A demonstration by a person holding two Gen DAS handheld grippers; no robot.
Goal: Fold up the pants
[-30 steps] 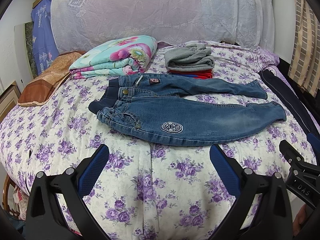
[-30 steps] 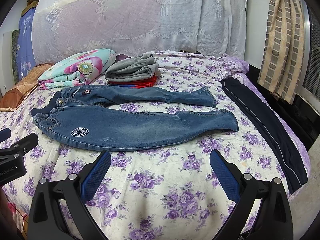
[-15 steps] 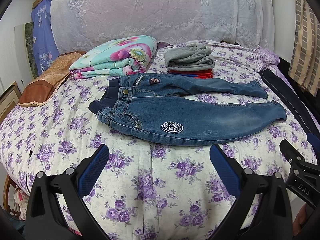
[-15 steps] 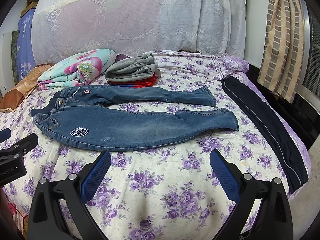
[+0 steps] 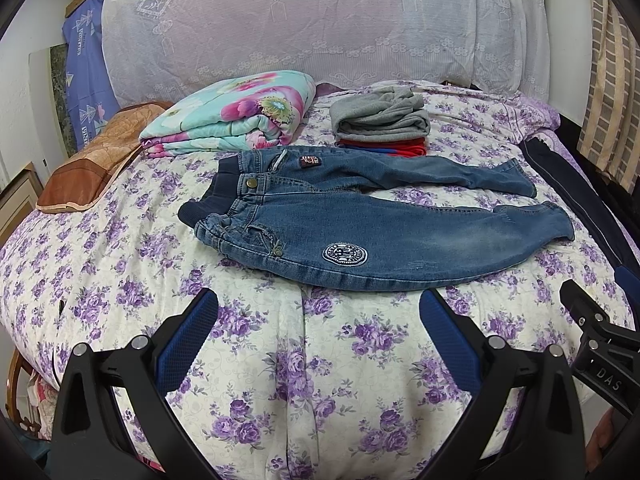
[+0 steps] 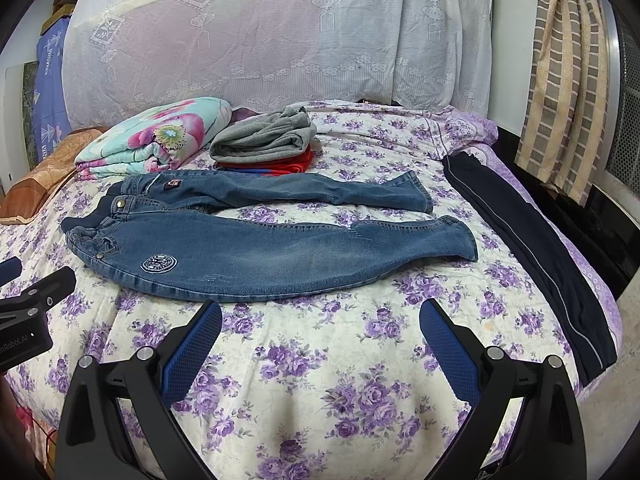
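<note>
Both jaws stand spread wide and grip nothing: our left gripper [image 5: 318, 312] and our right gripper [image 6: 320, 322] hover over the near edge of the flowered bedspread [image 5: 320, 380]. At twelve o'clock, just beyond our fingertips, we see the blue jeans [image 6: 248, 252] lying flat and unfolded, waistband toward nine o'clock, legs running toward three o'clock and slightly apart. At about two o'clock from our right gripper, dark trousers [image 6: 532, 248] lie along the bed's edge. Farther off, at twelve o'clock, a grey folded garment [image 6: 264, 140] sits on red clothes, with a floral quilt [image 6: 156, 136] at eleven o'clock beside it.
</note>
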